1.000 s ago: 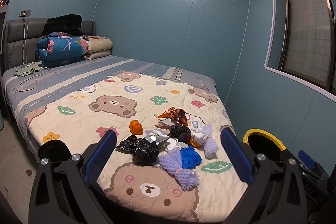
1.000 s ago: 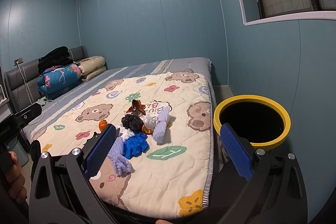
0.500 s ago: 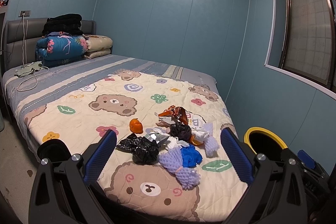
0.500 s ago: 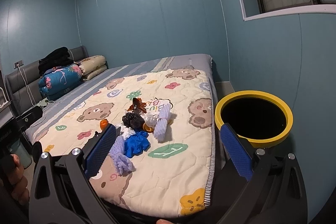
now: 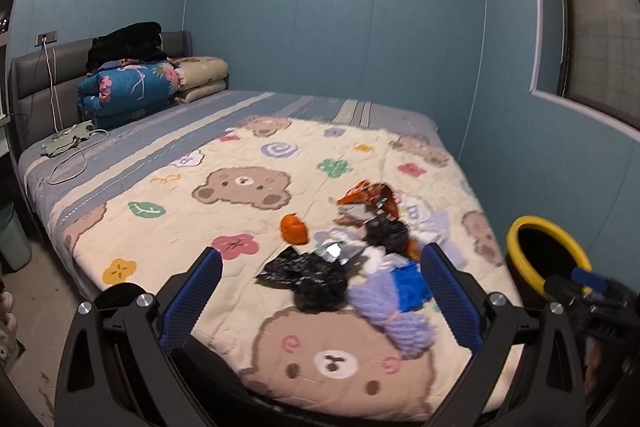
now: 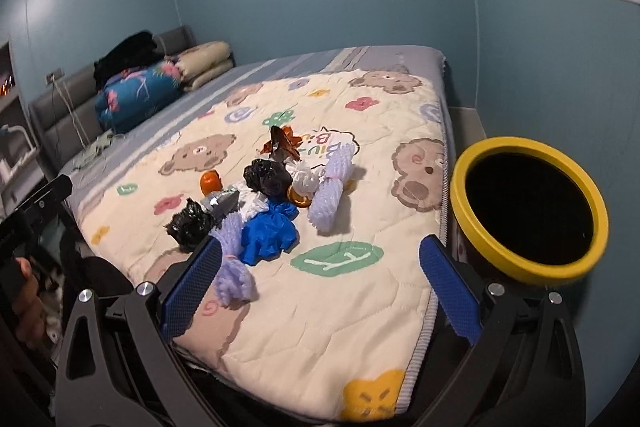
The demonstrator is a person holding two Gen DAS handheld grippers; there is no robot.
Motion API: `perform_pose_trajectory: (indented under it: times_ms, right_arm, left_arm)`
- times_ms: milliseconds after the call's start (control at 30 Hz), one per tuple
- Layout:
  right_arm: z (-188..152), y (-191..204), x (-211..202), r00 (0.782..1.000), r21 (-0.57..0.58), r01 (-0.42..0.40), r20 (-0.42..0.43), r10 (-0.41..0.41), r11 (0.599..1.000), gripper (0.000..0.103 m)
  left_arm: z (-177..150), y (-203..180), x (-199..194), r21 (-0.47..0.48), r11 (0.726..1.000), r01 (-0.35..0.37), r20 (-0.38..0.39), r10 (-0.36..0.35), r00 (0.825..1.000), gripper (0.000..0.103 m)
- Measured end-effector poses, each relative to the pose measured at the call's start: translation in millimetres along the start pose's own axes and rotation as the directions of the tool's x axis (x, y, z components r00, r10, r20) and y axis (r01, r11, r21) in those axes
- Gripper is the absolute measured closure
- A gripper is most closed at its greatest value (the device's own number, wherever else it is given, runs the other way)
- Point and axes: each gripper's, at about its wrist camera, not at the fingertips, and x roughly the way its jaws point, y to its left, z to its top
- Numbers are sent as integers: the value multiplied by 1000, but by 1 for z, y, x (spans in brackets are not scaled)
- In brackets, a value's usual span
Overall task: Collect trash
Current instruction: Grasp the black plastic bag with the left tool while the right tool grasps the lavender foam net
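Note:
A heap of trash lies on the bear-print quilt (image 5: 240,227): a black plastic bag (image 5: 316,279), a purple foam net (image 5: 394,315), a blue crumpled piece (image 5: 410,285), an orange piece (image 5: 294,227) and a brown wrapper (image 5: 372,199). The same heap shows in the right wrist view, with the blue piece (image 6: 270,233), black bag (image 6: 190,223) and a second purple net (image 6: 330,193). A yellow-rimmed bin (image 6: 528,209) stands beside the bed, also seen in the left wrist view (image 5: 546,251). My left gripper (image 5: 318,293) is open above the bed's near edge. My right gripper (image 6: 318,281) is open and empty.
Folded bedding (image 5: 132,91) and a dark garment lie stacked at the grey headboard (image 5: 36,83). A white cable (image 5: 68,163) trails over the bed's left side. A blue wall with a window ledge (image 5: 580,107) stands to the right. A green bin (image 5: 12,235) stands on the floor at left.
Both grippers have moved closer to the bed and tilted down; the trash heap looks larger and nearer. The right view has swung toward the yellow bin. Both stay open.

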Motion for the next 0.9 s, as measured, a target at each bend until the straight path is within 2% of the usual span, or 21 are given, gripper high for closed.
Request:
perform_pose_trajectory:
  times_ms: [133, 167, 267, 433, 767, 900]
  right_arm:
    - [16, -11, 37, 995, 11, -19, -95, 20, 1000, 8]
    - [18, -15, 47, 993, 15, -23, -116, 25, 1000, 8]
    - [26, -18, 78, 985, -19, 25, -173, -28, 1000, 8]
    - [37, -23, 115, 970, -11, -36, -241, 33, 999, 8]
    - [53, -8, 169, 960, -145, -6, -277, -34, 989, 8]
    - [58, -6, 190, 955, -174, 4, -292, -55, 985, 8]
  left_arm:
    - [4, 10, 26, 30, 1000, -8, -85, 10, 996, 7]
    - [5, 14, 36, 23, 1000, 0, -130, 3, 992, 7]
    - [5, 21, 61, 7, 1000, 19, -210, -18, 978, 7]
    - [3, 25, 99, 46, 999, 6, -286, 7, 958, 7]
    - [2, 31, 172, 35, 999, 35, -429, -16, 903, 7]
    - [-2, 24, 191, 93, 996, 15, -452, 29, 892, 7]
